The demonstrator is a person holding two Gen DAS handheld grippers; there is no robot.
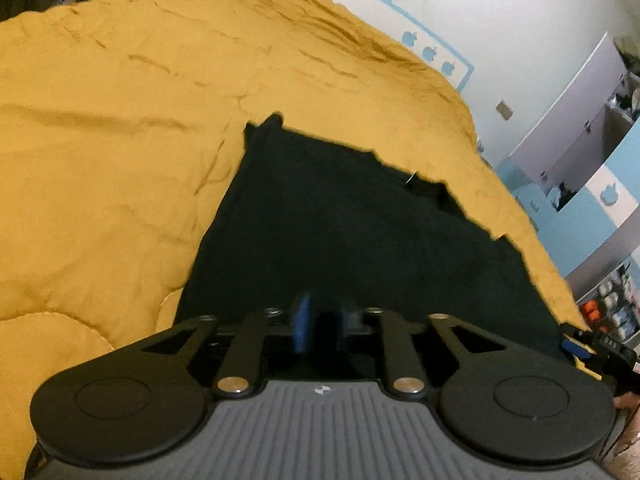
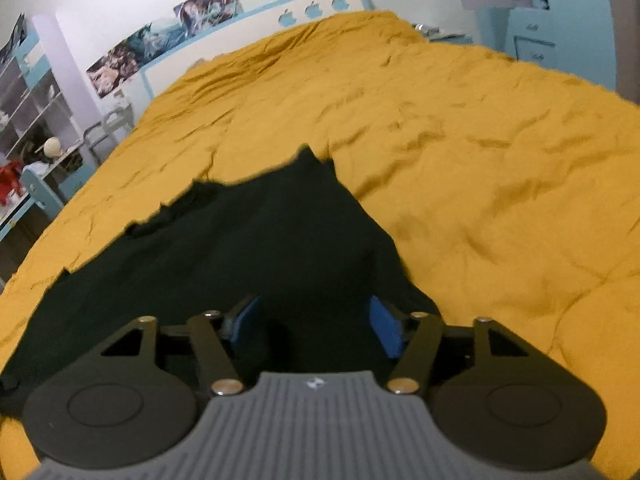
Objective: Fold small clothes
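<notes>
Open yellow quilt [image 2: 480, 160] around dark garment [image 2: 240, 248]

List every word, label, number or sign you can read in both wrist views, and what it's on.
No word reads clearly.
White letters on the black bar at the right edge of the left wrist view: too blurred to read.
White emblem, no letters, on the grey ribbed gripper housing.
Three blue apple shapes, no text, on the white blue-framed headboard.
Colourful wall posters: pictures only, no readable print.

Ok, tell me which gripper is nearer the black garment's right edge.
Right. The right gripper hangs over the black garment at its near right corner, that edge just beside its right finger. The left gripper is over the near left corner, the garment's whole width away.
</notes>
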